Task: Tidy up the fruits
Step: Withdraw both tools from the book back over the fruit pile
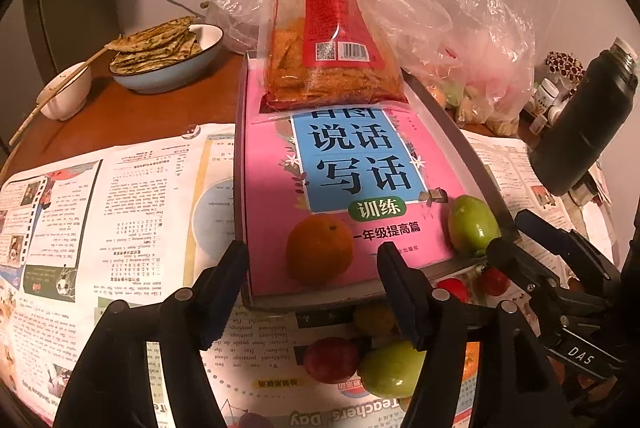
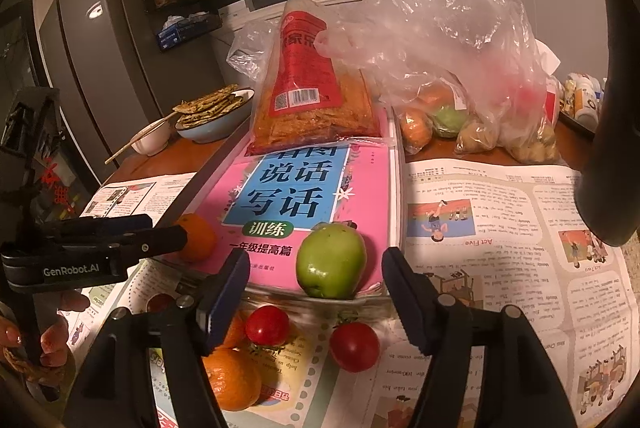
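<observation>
An orange (image 1: 319, 250) and a green fruit (image 1: 472, 226) lie on a pink book (image 1: 340, 203) inside a shallow box. In the right wrist view the same green fruit (image 2: 331, 260) and orange (image 2: 197, 236) show on the book (image 2: 304, 211). My left gripper (image 1: 314, 260) is open, its jaws on either side of the orange, just short of it. My right gripper (image 2: 315, 268) is open, its jaws flanking the green fruit. Loose on the newspaper in front lie red tomatoes (image 2: 267, 324) (image 2: 354, 346), an orange (image 2: 232, 378), a green fruit (image 1: 390, 368) and a dark red fruit (image 1: 331, 360).
A bagged snack pack (image 1: 320, 39) rests on the book's far end. Plastic bags of fruit (image 2: 460, 99) stand behind on the right. A bowl of flatbreads (image 1: 168, 57), a small bowl with chopsticks (image 1: 66, 93) and a dark flask (image 1: 584, 119) stand around.
</observation>
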A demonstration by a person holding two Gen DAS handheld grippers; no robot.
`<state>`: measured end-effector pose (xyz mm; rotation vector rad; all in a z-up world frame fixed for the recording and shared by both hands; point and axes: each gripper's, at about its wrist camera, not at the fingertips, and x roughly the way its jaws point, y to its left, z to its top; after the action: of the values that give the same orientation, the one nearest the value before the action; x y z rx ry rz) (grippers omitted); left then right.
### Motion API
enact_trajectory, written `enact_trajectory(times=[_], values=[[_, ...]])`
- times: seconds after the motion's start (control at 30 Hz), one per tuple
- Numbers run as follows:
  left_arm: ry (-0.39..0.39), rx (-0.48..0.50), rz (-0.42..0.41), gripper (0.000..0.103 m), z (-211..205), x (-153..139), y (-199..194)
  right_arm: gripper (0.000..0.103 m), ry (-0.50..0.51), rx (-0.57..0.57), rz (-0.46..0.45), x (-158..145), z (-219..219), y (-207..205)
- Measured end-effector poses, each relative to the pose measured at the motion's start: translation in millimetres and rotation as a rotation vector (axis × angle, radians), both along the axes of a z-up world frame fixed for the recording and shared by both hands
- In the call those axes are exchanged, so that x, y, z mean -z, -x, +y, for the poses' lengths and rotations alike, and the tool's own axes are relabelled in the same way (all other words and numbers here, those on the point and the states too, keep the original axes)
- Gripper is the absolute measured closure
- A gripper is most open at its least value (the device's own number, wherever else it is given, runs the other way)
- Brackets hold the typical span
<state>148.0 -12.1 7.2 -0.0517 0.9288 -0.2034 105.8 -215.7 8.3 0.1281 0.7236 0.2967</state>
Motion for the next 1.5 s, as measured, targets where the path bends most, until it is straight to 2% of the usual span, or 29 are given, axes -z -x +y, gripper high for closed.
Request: enact_trajectory(times=[0.17,0.3,0.63,0.97,1.5], values=[[-0.020,-0.033,0.000,0.030,2,-2,4,0.028,-0.001,0.003,-0.014,-4,1,3],[-0.032,-0.034,-0.010,0.030,1,-4,9,0.018,-0.011,0.002,-0.044,-10,-1,10],[-0.037,-0.017,-0.039,0.029,-1,-16,26,0.015,0.007,0.005,-0.074,-21,-4,26],[-0.070,-0.005,-0.053,0.029,-6,-18,44,0.014,0.017,0.010,-0.059,-19,-5,37],[-0.086,0.023,-0.020,0.029,-6,-12,68,0.012,0.073,-0.054,-0.042,-16,10,62]])
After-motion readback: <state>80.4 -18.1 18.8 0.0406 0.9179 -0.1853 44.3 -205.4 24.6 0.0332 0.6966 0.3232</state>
